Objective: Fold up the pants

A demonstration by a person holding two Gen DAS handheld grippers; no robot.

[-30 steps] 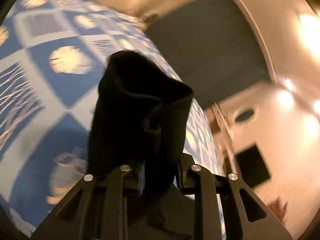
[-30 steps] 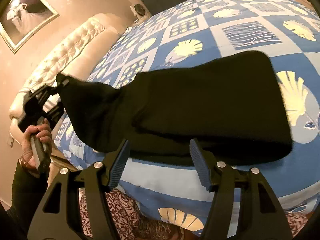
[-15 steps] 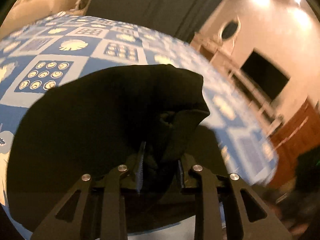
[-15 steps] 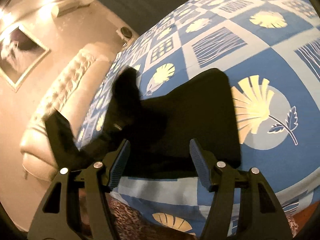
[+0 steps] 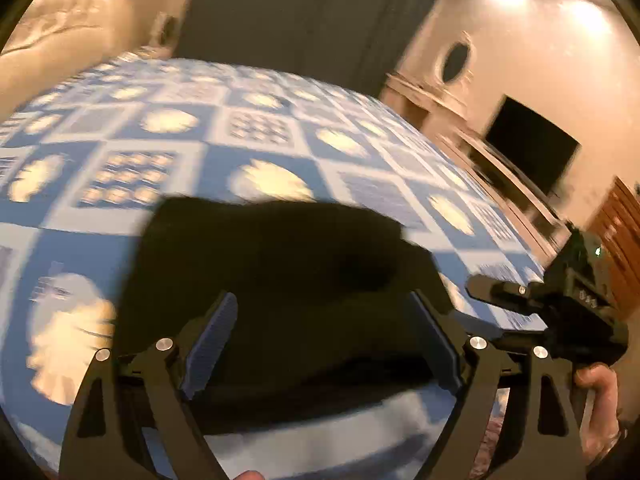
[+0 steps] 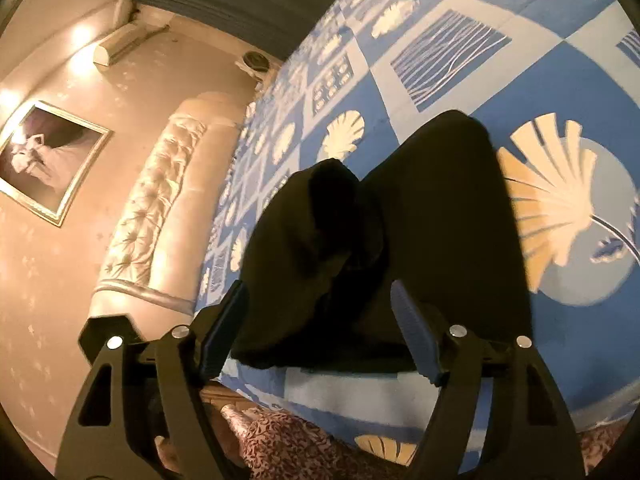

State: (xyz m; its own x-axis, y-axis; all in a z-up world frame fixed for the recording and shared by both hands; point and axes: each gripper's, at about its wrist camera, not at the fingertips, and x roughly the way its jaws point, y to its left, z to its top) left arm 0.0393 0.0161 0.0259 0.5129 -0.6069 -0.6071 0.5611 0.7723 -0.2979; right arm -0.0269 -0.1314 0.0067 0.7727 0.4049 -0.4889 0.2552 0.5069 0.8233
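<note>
Left wrist view: the left hand-held gripper [image 5: 324, 344] hangs with its jaws spread wide, having just been opening, and nothing is pinched between them; the black pants [image 5: 280, 280] lie beneath and ahead of the fingers as a dark, bunched mass on the bed [image 5: 168, 168]. At the right edge of that view the right hand-held gripper [image 5: 520, 300] is seen side-on, gripped by a hand [image 5: 596, 396]. From the right wrist view, the right hand-held gripper [image 6: 320, 328] is likewise parted, its jaws also having just been opening, with cloth lying in front of and below the pads rather than clamped by them. The pants there form a lumpy fold near the bed's front edge, one layer humped over another, against the blue shell-patterned bedspread [image 6: 560, 208]. A tufted headboard [image 6: 152, 208] and a framed picture [image 6: 48, 160] fill the left side. The fold appears laid down and freed; doing this step well probably means drawing both tools back without snagging the top layer, then flattening the raised hump so edges line up before any further fold.
</note>
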